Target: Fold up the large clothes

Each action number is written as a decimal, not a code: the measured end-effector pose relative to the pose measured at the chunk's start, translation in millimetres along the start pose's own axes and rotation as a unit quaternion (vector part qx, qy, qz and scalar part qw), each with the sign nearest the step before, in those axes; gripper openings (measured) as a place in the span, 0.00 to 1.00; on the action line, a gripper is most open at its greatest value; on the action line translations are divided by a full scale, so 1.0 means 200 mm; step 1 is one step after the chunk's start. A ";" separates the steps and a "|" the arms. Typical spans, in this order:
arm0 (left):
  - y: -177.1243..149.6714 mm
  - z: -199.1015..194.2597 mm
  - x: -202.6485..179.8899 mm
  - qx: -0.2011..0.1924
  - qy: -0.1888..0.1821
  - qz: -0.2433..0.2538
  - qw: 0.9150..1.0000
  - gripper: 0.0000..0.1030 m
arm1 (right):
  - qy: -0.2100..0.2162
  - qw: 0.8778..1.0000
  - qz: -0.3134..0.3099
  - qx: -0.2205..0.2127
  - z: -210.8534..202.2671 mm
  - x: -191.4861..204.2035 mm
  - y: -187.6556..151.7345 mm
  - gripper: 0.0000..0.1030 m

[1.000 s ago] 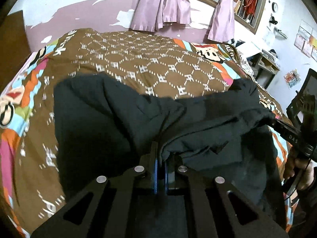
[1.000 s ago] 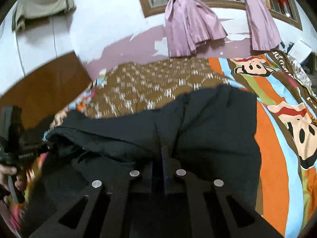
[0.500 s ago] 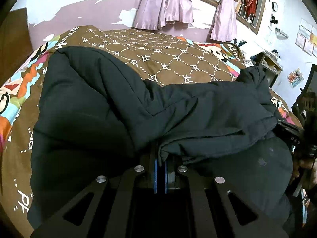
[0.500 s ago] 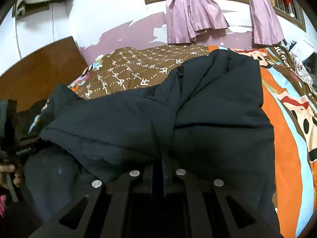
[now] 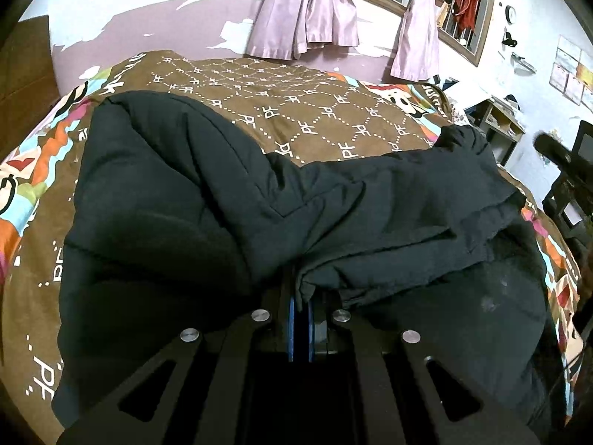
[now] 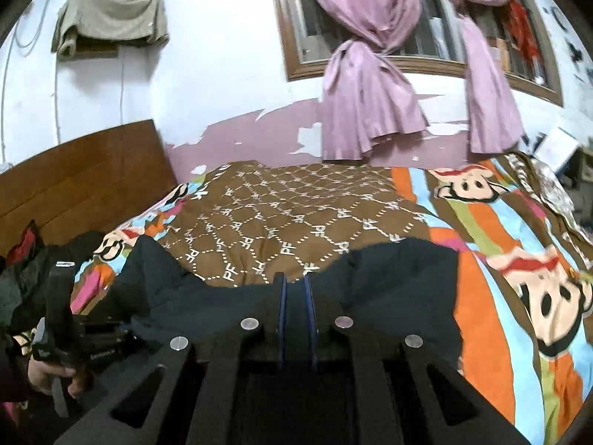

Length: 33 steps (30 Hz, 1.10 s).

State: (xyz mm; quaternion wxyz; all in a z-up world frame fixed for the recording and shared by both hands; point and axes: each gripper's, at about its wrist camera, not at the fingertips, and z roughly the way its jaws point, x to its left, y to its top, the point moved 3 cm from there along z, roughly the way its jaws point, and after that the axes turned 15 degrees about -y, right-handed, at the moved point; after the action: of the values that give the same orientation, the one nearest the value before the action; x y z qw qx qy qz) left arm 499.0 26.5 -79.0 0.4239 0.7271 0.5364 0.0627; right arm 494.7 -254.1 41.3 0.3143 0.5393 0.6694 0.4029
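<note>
Between the left gripper's jaws there's a pinch of the black coat, clamped tight with the blue pads nearly touching through the cloth, so that side is firmly grasping. Over on the right gripper it's a different story: the jaws stand a little apart with nothing visible in the gap, and the coat's edge sits just below and to either side of the tips, so I'd call that one released. The coat itself lies on the bedspread, spreading out ahead of the left jaws and off to both sides, with a folded-over layer sitting on top. Its long axis looks to me like it runs side to side across the left wrist view, from a bulky end on the left toward a bunched end on the right; which end is collar or hem I honestly can't tell, it's all dark folds. What could go wrong, imo: with only one corner held, any pull from the left will drag the top layer askew and undo the fold, since the right side has nothing pinning it. The padding is also puffy, so the fold may spring back open once the left lets go. And the dropped right edge looks lumpy, which could leave the stack lopsided.
</note>
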 end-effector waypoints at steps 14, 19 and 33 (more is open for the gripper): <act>-0.01 -0.09 -0.12 -0.023 0.016 0.045 0.999 0.07 | 0.078 0.976 -0.011 0.203 0.50 0.11 -0.22 0.10; -0.01 -0.22 -0.17 -0.065 -0.037 0.026 0.997 0.16 | 0.085 0.973 0.000 0.213 0.50 0.09 -0.26 0.09; 0.24 0.17 -0.16 0.065 -0.044 0.001 0.997 0.09 | 0.085 0.968 0.001 0.236 0.47 0.01 -0.26 0.04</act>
State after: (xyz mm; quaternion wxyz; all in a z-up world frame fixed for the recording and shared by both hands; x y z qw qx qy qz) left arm 538.9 -21.8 -56.9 0.3992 0.7557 0.5192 -0.0041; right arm 549.4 -238.0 -49.8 0.1195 0.5624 0.7696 0.2779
